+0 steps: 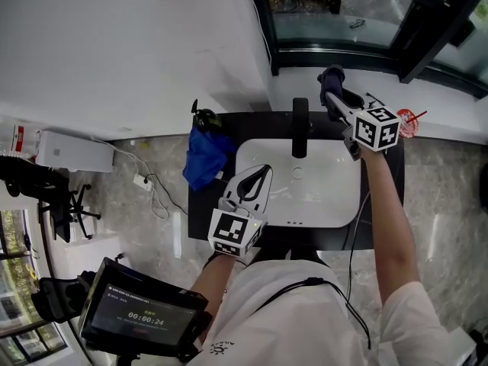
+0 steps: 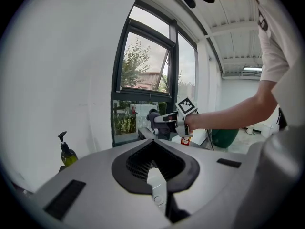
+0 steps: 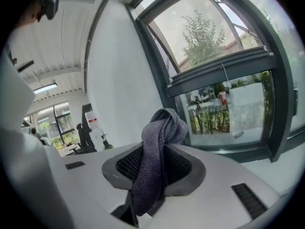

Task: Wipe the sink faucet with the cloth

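Note:
A black faucet [image 1: 300, 128] stands at the back of the white sink [image 1: 335, 204]. My right gripper [image 1: 333, 88] is held up just right of the faucet, near the window sill, shut on a dark grey-purple cloth [image 1: 332, 77]. In the right gripper view the cloth [image 3: 159, 147] hangs bunched out of the right gripper [image 3: 153, 175]. My left gripper [image 1: 258, 177] hovers over the basin's left edge, shut and holding nothing. The left gripper view looks past the left gripper [image 2: 155, 173] at the right gripper [image 2: 161, 122] with its cloth [image 2: 153, 118].
A blue cloth [image 1: 207, 155] lies bunched on the black counter left of the sink, with a soap pump bottle [image 1: 204, 118] behind it, also in the left gripper view [image 2: 67, 151]. A red-printed item [image 1: 408, 122] sits at the right. The dark window frame [image 1: 343, 56] runs behind.

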